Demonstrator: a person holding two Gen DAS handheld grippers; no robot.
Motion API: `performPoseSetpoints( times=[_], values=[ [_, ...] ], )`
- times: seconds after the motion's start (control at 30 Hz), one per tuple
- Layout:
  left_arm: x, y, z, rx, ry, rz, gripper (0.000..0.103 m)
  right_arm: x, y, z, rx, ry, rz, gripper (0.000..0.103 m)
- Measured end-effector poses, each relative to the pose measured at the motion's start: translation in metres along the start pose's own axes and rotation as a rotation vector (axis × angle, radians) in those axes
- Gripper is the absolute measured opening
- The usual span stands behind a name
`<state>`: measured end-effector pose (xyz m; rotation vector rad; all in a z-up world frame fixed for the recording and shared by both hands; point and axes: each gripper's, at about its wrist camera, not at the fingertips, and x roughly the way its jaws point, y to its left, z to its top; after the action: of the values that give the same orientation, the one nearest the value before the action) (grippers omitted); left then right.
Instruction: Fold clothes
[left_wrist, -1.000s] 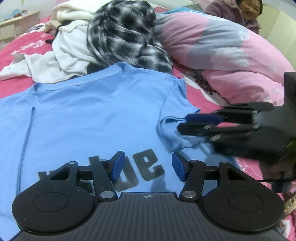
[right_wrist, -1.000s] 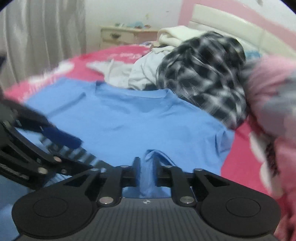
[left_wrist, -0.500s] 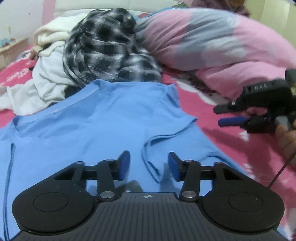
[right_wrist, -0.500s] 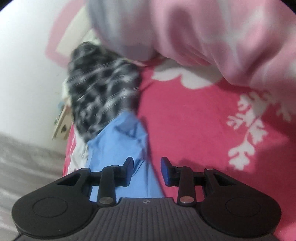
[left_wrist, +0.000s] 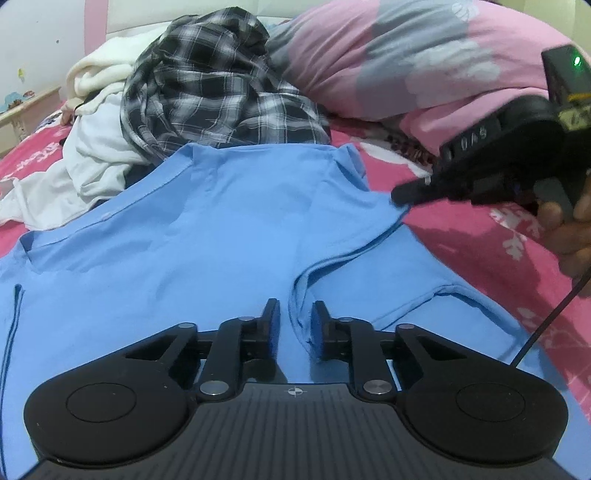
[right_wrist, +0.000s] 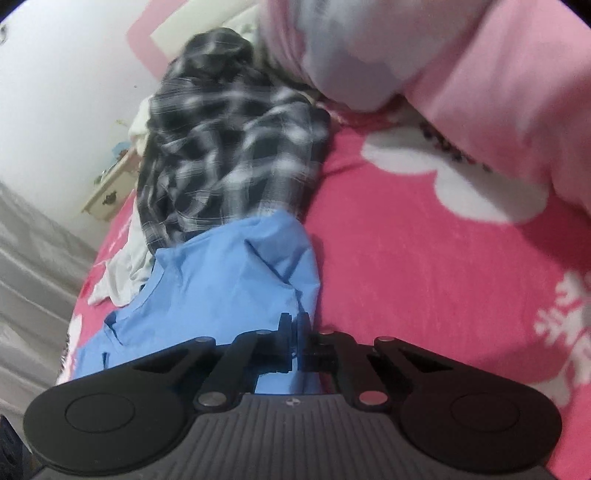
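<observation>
A light blue T-shirt (left_wrist: 184, 236) lies spread on the pink bed sheet (left_wrist: 480, 251), its right sleeve folded inward. My left gripper (left_wrist: 294, 317) hangs low over the shirt. Its jaws are closing, with the sleeve's folded edge (left_wrist: 301, 314) between them and a gap still showing on the left side. My right gripper (left_wrist: 397, 192), held by a hand (left_wrist: 569, 229), reaches in from the right to the shirt's outer sleeve corner. In the right wrist view the right gripper (right_wrist: 294, 321) is shut on the blue T-shirt (right_wrist: 229, 280) at its edge.
A black-and-white plaid shirt (left_wrist: 214, 85) and white clothes (left_wrist: 96, 147) are piled just beyond the T-shirt's collar. A bulky pink and grey quilt (left_wrist: 406, 55) fills the back right. A cream nightstand (right_wrist: 110, 192) and a curtain (right_wrist: 33, 266) stand past the bed's left side.
My left gripper slid right over the shirt and its jaws narrowed around the sleeve fold. My right gripper let go of the sleeve, rolled, swung out to the shirt's right edge and shut there.
</observation>
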<state>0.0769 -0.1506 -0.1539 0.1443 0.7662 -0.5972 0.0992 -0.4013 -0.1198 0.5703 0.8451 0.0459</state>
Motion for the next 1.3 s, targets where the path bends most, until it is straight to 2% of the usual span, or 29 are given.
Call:
performPoseSetpoints(
  times=[0.1, 0.27, 0.4, 0.47, 0.5, 0.57, 0.67, 0.73, 0.8, 0.87, 1.03, 1.17, 1.2, 1.23, 1.3],
  values=[
    [-0.002, -0.002, 0.001, -0.013, -0.003, -0.014, 0.005, -0.014, 0.015, 0.006, -0.048, -0.053, 0.032, 0.003],
    [-0.007, 0.007, 0.003, -0.133, 0.023, -0.081, 0.004, -0.001, 0.060, 0.030, -0.116, -0.065, 0.159, 0.003],
    [-0.004, 0.022, 0.002, -0.253, 0.064, -0.123, 0.004, 0.044, 0.110, 0.037, -0.226, 0.022, 0.219, 0.003],
    [-0.002, 0.028, 0.000, -0.301, 0.077, -0.136, 0.004, 0.069, 0.120, 0.035, -0.243, 0.098, 0.212, 0.007],
    [-0.002, 0.031, -0.001, -0.320, 0.081, -0.143, 0.004, 0.076, 0.119, 0.034, -0.232, 0.115, 0.196, 0.008],
    [-0.001, 0.035, -0.002, -0.357, 0.089, -0.157, 0.004, 0.073, 0.104, 0.034, -0.162, 0.100, 0.218, 0.009],
    [-0.001, 0.042, -0.004, -0.407, 0.101, -0.178, 0.004, 0.037, 0.070, 0.036, -0.081, 0.041, 0.249, 0.013],
    [0.001, 0.045, -0.005, -0.430, 0.107, -0.191, 0.004, 0.006, 0.055, 0.030, -0.122, 0.012, 0.211, 0.013],
    [0.003, 0.048, -0.006, -0.454, 0.111, -0.202, 0.004, -0.027, 0.044, 0.016, -0.233, 0.000, 0.133, 0.018],
    [0.005, 0.049, -0.007, -0.475, 0.114, -0.209, 0.004, -0.050, 0.045, -0.013, -0.403, 0.008, 0.055, 0.021],
    [0.007, 0.056, -0.009, -0.529, 0.126, -0.213, 0.004, -0.061, 0.052, -0.081, -0.728, 0.003, -0.079, 0.023],
    [0.008, 0.056, -0.007, -0.546, 0.144, -0.210, 0.003, -0.041, 0.061, -0.104, -0.915, 0.025, -0.170, 0.021],
    [0.008, 0.057, -0.007, -0.560, 0.150, -0.211, 0.002, -0.037, 0.061, -0.107, -0.928, 0.026, -0.188, 0.018],
    [0.007, 0.058, -0.007, -0.579, 0.155, -0.214, 0.002, -0.034, 0.057, -0.107, -0.908, 0.027, -0.198, 0.004],
    [0.004, 0.060, -0.008, -0.609, 0.165, -0.226, 0.001, -0.038, 0.050, -0.104, -0.852, 0.000, -0.208, 0.003]
  ],
)
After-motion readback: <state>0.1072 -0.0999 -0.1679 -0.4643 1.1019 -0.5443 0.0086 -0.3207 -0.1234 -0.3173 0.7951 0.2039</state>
